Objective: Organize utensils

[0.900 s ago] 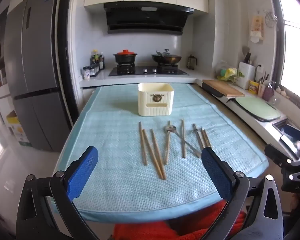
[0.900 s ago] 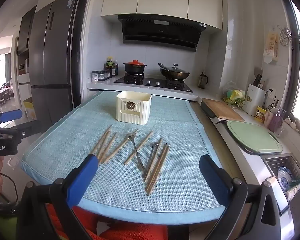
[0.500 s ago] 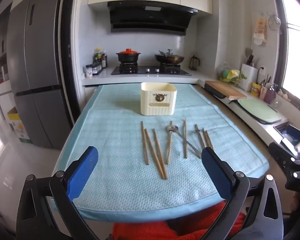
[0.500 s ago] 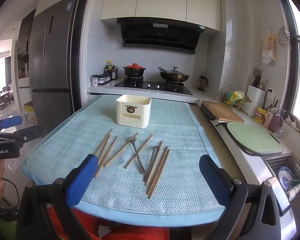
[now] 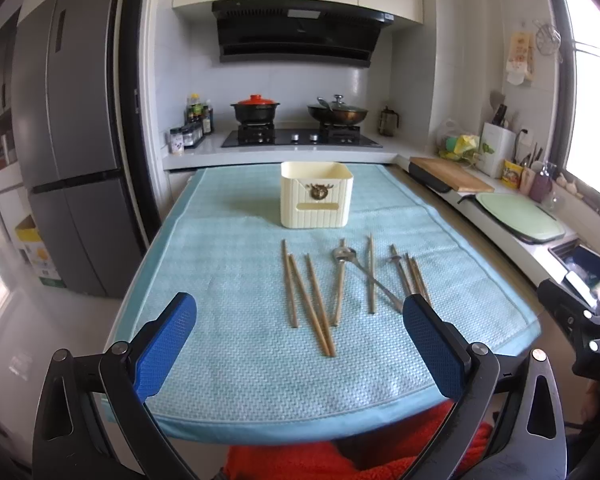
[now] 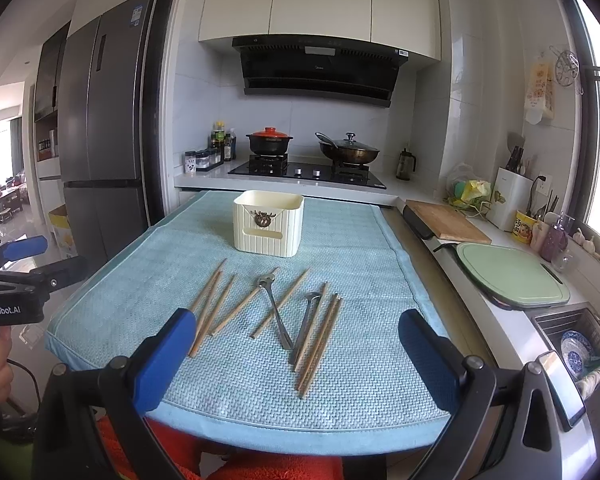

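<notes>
Left gripper (image 5: 300,344) open, chopsticks (image 5: 312,300) just ahead

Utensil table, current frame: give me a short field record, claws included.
surface: blue towel over the table
container: cream holder, upright, far end, nothing seen in it
chopsticks: wooden chopsticks lying loose on the towel
metal: spoon crossing the chopsticks
left claw: open, empty
right claw: open, empty
progress: nothing picked up yet

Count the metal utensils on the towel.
2. One spoon lies mid-towel, crossing a chopstick. The second metal piece lies just right of it, against the rightmost chopsticks. None looks hidden.
</notes>
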